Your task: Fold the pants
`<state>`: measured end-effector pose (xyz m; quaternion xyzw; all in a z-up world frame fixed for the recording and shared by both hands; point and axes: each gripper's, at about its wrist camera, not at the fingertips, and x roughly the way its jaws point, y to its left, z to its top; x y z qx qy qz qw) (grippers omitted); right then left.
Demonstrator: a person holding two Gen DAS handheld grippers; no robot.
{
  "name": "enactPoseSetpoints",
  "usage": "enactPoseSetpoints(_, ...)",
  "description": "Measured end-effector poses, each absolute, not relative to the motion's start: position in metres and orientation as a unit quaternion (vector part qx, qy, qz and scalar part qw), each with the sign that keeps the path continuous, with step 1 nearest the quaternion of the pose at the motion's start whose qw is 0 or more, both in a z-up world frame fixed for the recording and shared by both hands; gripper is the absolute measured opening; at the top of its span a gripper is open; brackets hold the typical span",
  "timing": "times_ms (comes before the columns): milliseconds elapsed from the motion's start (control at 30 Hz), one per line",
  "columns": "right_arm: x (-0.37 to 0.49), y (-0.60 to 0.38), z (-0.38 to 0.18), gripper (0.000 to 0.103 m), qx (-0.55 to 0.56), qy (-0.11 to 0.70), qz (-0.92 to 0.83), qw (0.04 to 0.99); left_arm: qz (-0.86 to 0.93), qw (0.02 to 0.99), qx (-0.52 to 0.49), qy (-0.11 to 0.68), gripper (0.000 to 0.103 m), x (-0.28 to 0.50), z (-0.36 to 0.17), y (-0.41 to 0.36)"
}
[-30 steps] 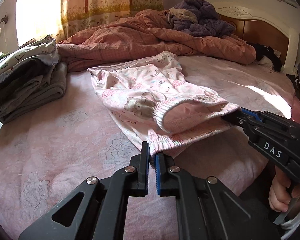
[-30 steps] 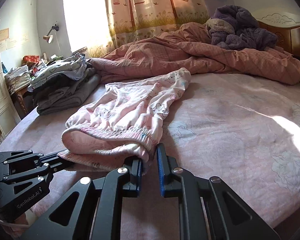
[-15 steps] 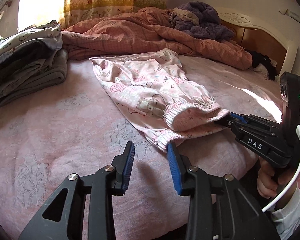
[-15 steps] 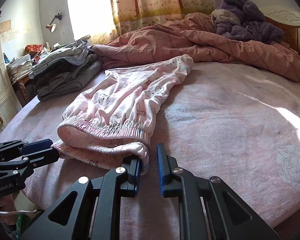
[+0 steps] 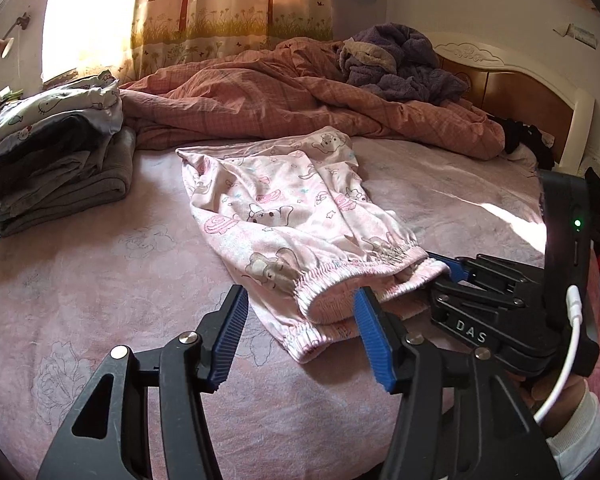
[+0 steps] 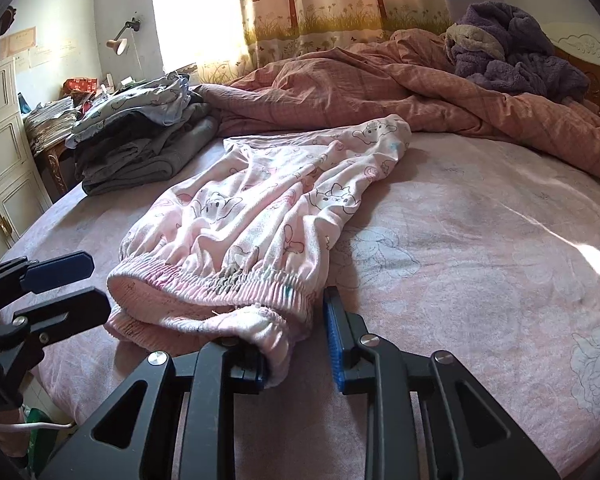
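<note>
Pink cartoon-print pants (image 5: pixel 284 216) lie on the pink bed sheet (image 5: pixel 100 280), legs toward the duvet, elastic waistband nearest me. My left gripper (image 5: pixel 300 332) has its jaws opening, and one waistband corner lies loose between its blue pads without being pressed. In the right wrist view the pants (image 6: pixel 260 208) end at the right gripper (image 6: pixel 296 352). Its jaws are opening too. The other waistband corner drapes over its left finger (image 6: pixel 256 368), with a gap to the right pad. Each gripper also shows in the other view: the right gripper (image 5: pixel 440 274) and the left gripper (image 6: pixel 94 284).
A stack of folded clothes (image 5: pixel 60 152) sits at the bed's left side. A crumpled pink duvet (image 5: pixel 300 96) and purple fleece (image 5: pixel 396 60) fill the far side by the headboard (image 5: pixel 520 92). A white cabinet (image 6: pixel 0 160) stands left of the bed.
Both grippers were shut on the waistband corners. The left jaws have spread wide and the right have started to part, and the waistband has settled onto the sheet.
</note>
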<state>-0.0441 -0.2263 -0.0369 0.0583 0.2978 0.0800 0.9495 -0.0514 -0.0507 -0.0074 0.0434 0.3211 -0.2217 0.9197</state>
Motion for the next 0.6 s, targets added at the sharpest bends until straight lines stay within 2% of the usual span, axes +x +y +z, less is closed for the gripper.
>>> enactPoseSetpoints(167,-0.065,-0.23,-0.041,0.026,0.057,0.29,0.086,0.951,-0.219,0.924,0.031,0.313,0.054,-0.057,-0.009,-0.04)
enactPoseSetpoints(300,-0.087,-0.236,-0.036,0.045,0.066,0.283,0.103,0.951,-0.213,0.926,0.026,0.31,0.054,-0.061,-0.007,-0.034)
enactPoseSetpoints(433,-0.108,-0.243,-0.023,0.046,0.083,0.256,0.117,0.956,-0.216,0.921,0.024,0.324,0.053,-0.052,-0.008,-0.038)
enactPoseSetpoints(500,-0.105,-0.245,-0.012,0.045,0.075,0.238,0.085,0.965,-0.214,0.917,0.028,0.337,0.048,-0.045,-0.012,-0.045)
enactPoseSetpoints(533,-0.098,-0.244,-0.012,0.038,0.068,0.248,0.072,0.964,-0.214,0.915,0.029,0.34,0.046,-0.042,-0.014,-0.047)
enactPoseSetpoints(600,-0.082,-0.245,-0.015,0.03,0.067,0.274,0.073,0.957,-0.215,0.912,0.034,0.347,0.046,-0.038,-0.019,-0.053)
